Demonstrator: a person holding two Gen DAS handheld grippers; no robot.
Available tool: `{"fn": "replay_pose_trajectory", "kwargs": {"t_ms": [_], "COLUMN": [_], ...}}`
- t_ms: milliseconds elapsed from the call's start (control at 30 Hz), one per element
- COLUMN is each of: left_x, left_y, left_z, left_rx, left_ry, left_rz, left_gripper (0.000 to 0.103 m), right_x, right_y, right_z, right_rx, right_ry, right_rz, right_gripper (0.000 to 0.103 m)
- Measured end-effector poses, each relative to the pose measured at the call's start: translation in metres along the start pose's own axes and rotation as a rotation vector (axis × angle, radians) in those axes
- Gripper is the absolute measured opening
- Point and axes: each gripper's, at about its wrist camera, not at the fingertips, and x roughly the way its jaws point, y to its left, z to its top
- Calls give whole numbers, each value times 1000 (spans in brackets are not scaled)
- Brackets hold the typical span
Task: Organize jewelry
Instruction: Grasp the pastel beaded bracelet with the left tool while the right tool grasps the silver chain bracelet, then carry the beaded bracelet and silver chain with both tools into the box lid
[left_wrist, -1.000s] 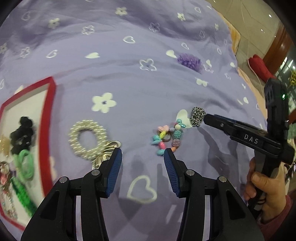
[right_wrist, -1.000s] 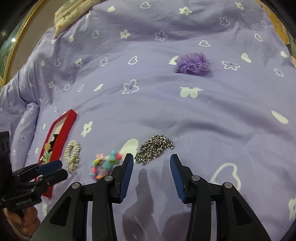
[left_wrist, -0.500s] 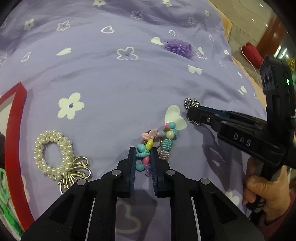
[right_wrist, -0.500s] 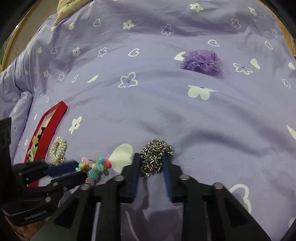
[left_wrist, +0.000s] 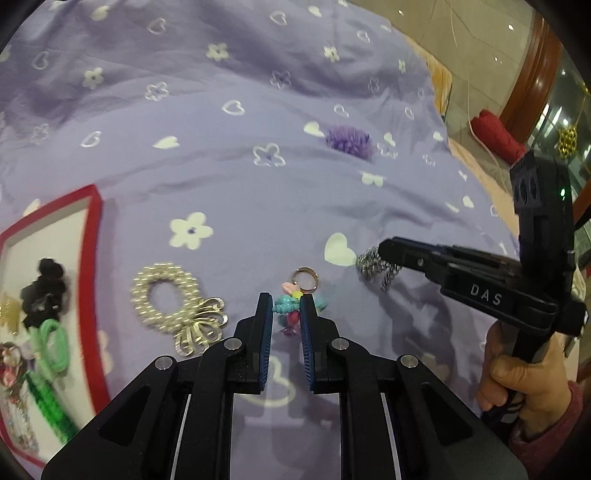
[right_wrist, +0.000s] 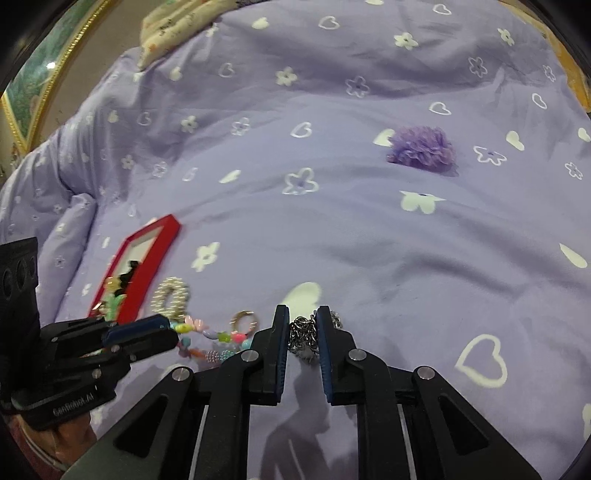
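Left gripper (left_wrist: 286, 304) clamped on one beaded charm (left_wrist: 295, 306); right gripper (right_wrist: 302, 326) clamped on one silver chain (right_wrist: 303, 336); one pearl bracelet (left_wrist: 166, 297)

Tray (left_wrist: 94, 236) lay far left on bed (left_wrist: 229, 184); pearl bracelet (left_wrist: 162, 295) just right of it, bead charm (left_wrist: 295, 306) next, chain (left_wrist: 373, 264) further right; pompom (left_wrist: 349, 140) behind, well apart.

Your left fingers (left_wrist: 265, 325) cover much of the beaded keychain (left_wrist: 295, 304). The red tray (left_wrist: 94, 229) runs off frame, its contents blurred. Your right fingers (right_wrist: 280, 343) hide part of the silver chain (right_wrist: 304, 334).
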Motion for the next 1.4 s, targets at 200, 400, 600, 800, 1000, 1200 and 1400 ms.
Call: {"fn": "replay_pose_trajectory", "kwargs": {"t_ms": [200,400,600,800,1000,1200,1400], "left_x": [-34,-64,-89,-114,-137,-155,-168], "left_y": [10,27,46,67,87,110,135], "left_z": [-8,-20,-32,-43,-52,-61,-73], "left_rx": [-26,-64,-112,-154,-186,-227,-276], "left_ry": [-47,-83,-114,-145,-176,-196,-206], "left_rz": [12,29,50,71,102,146,182], "left_gripper": [13,13,13,13,13,13,13], "right_x": [-14,-23,-25,-25,-20,-14,-6], "right_y": [18,37,64,95,129,162,191], "right_z": [-2,-3,-7,-10,-14,-15,-17], "right_rx": [-12,-30,-74,-117,-163,-206,-242], "right_ry": [-18,-25,-24,-19,-11,1,16], "right_rz": [46,84,119,156,206,259,305], "right_gripper": [15,15,15,15,15,15,15]}}
